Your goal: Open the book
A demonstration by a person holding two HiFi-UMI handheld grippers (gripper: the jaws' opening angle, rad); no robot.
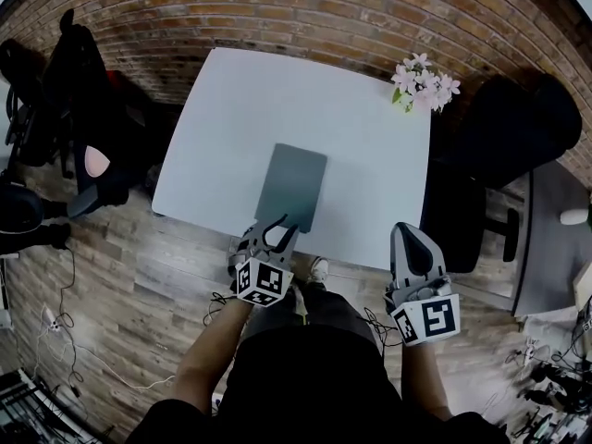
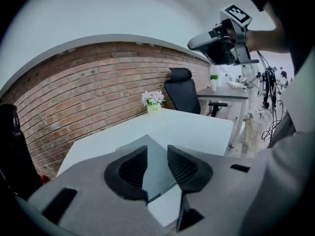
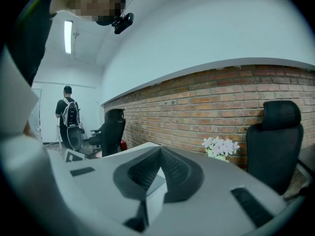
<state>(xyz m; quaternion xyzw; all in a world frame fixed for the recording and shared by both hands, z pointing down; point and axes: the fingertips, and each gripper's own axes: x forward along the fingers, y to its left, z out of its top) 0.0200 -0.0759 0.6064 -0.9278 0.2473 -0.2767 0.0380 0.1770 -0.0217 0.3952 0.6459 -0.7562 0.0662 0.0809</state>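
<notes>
A closed grey book (image 1: 291, 188) lies flat on the white table (image 1: 370, 155), close to its front edge. My left gripper (image 1: 276, 225) hovers at the book's near edge with its jaws apart and nothing pressed between them. In the left gripper view the book (image 2: 156, 168) shows through the gap of that gripper (image 2: 157, 151). My right gripper (image 1: 412, 231) is at the table's front edge, right of the book and clear of it, jaws together. In the right gripper view its tips (image 3: 160, 154) meet with nothing held.
A small pot of pale flowers (image 1: 424, 83) stands at the table's far right corner. A black office chair (image 1: 513, 128) and a second desk (image 1: 546, 239) are to the right. Dark chairs and gear (image 1: 74, 81) crowd the left, with cables on the wooden floor. A brick wall runs behind.
</notes>
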